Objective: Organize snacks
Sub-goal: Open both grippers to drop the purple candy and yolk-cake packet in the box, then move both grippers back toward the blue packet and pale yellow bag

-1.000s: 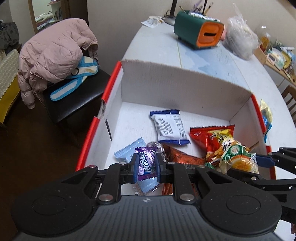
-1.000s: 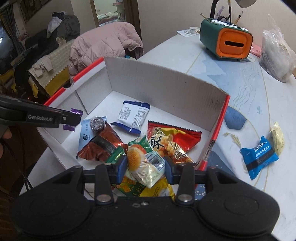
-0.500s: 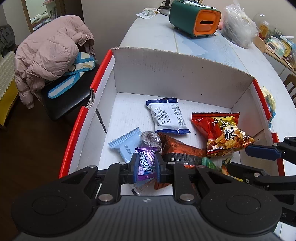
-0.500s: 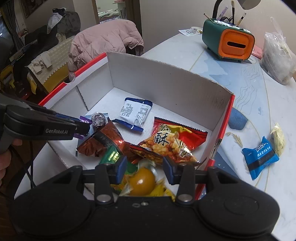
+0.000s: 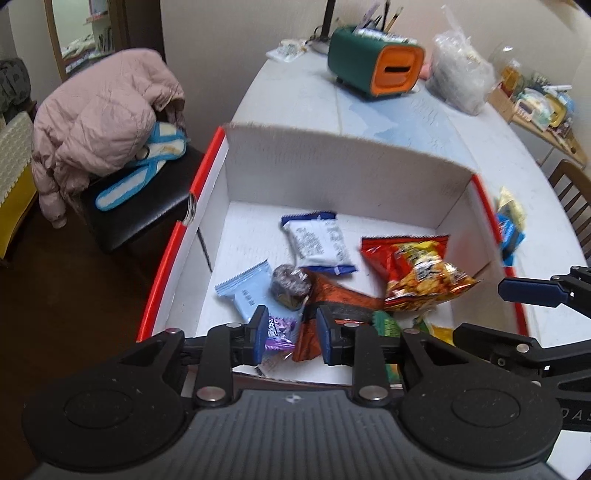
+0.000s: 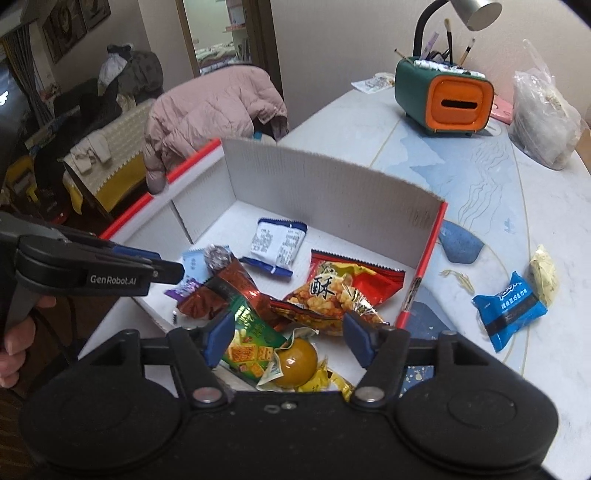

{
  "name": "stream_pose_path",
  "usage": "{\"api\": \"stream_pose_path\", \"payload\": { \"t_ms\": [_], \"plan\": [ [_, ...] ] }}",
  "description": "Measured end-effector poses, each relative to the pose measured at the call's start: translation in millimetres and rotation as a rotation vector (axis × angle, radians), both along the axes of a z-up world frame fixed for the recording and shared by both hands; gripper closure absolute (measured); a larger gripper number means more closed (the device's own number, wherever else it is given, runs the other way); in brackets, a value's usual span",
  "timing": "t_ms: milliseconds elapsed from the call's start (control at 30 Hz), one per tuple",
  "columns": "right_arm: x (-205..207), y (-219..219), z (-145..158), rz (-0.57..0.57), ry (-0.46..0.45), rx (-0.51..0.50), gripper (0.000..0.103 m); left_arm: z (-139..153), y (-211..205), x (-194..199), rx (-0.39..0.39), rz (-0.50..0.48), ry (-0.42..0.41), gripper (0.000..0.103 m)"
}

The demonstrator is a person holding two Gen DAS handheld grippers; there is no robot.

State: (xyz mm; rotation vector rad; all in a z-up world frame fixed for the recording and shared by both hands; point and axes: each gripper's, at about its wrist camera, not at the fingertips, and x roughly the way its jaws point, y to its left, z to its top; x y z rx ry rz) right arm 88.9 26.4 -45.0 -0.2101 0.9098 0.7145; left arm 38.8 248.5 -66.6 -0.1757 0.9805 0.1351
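Both grippers over box (image 5: 332, 173). L gripper (image 5: 291, 334): jaws just opened, purple candy (image 5: 279, 330) loose between them. R gripper (image 6: 290, 338): jaws just widened, apart above yellow-orb pack (image 6: 295, 363) in box.

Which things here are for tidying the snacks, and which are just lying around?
For the job: cardboard box, red peanut bag, purple candy, blue snack pack on the table.

Just lying around: green pen holder, lamp, pink jacket, clear plastic bag.
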Motion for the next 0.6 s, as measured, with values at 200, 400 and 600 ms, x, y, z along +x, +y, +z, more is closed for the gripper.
{"api": "stream_pose_path", "payload": {
  "t_ms": [200,400,600],
  "plan": [
    [-11.3,-14.3,24.9,-0.008,-0.042,0.056,0.024,27.2,-16.2,-11.9,-0.002,-0.036,-0.076,0.074],
    [-19.0,-36.9,48.1,-0.053,-0.09,0.103,0.019,52.7,-32.8,-22.1,-0.02,-0.059,-0.165,0.041],
    [-25.0,-65.4,66.0,-0.088,-0.122,0.154,0.012,72.9,-57.9,-22.0,-0.011,-0.114,-0.204,0.035]
  ]
}}
